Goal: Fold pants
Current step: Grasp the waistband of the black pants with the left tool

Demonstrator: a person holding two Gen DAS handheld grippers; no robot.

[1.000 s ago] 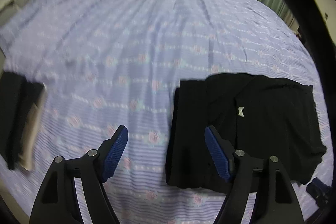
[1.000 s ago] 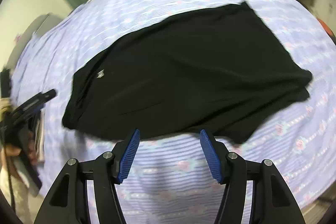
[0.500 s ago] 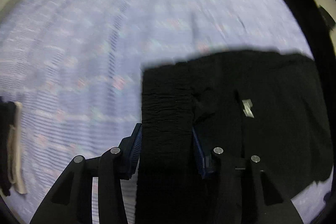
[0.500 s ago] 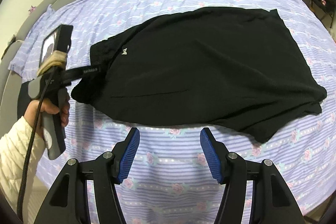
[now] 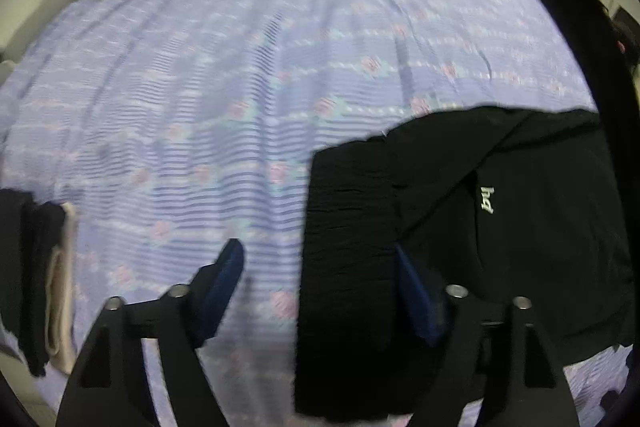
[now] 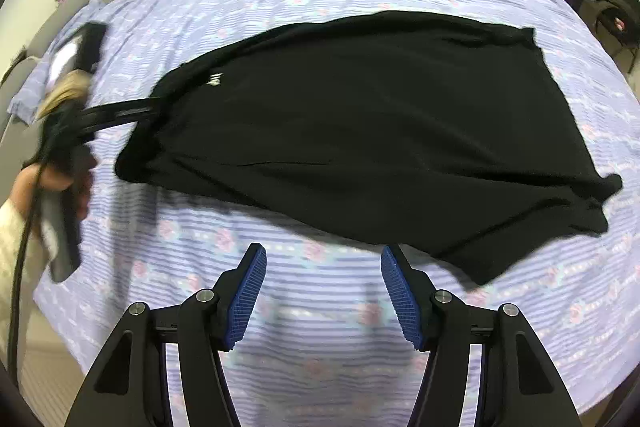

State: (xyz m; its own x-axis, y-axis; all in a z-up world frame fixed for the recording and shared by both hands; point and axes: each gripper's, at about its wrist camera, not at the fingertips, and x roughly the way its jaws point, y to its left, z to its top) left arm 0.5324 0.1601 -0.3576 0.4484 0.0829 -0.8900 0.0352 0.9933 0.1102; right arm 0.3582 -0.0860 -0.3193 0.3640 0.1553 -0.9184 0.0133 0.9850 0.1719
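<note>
**Operator:** Two entries. Item one, left hand-held gripper (image 5: 316, 283): jaws opening, wide apart, the ribbed waistband (image 5: 348, 227) of the pants (image 6: 372, 131) between them but the left pad clear of the cloth, so I log it as not gripping. Item two, right hand-held gripper (image 6: 322, 291): jaws moderately apart, empty, hovering over bare bed sheet (image 6: 320, 355) just short of the pants' near edge.

**Checker:** Location of the garment?

**Operator:** Spread across the bed, waistband toward the left, leg ends toward the right, small pale logo (image 6: 215, 79) near the waist.

**Checker:** Handling note?

**Operator:** My judgement: seat the waistband deep between the pads before closing, catch both layers, and have the right take the hem edge so the fold lifts evenly without dragging the sheet.

**Checker:** Changes against the earlier frames?

**Operator:** Half a second ago the left pads were close against the waistband; now they stand apart. The right's opening is unchanged, and the pants lie as they did.
</note>
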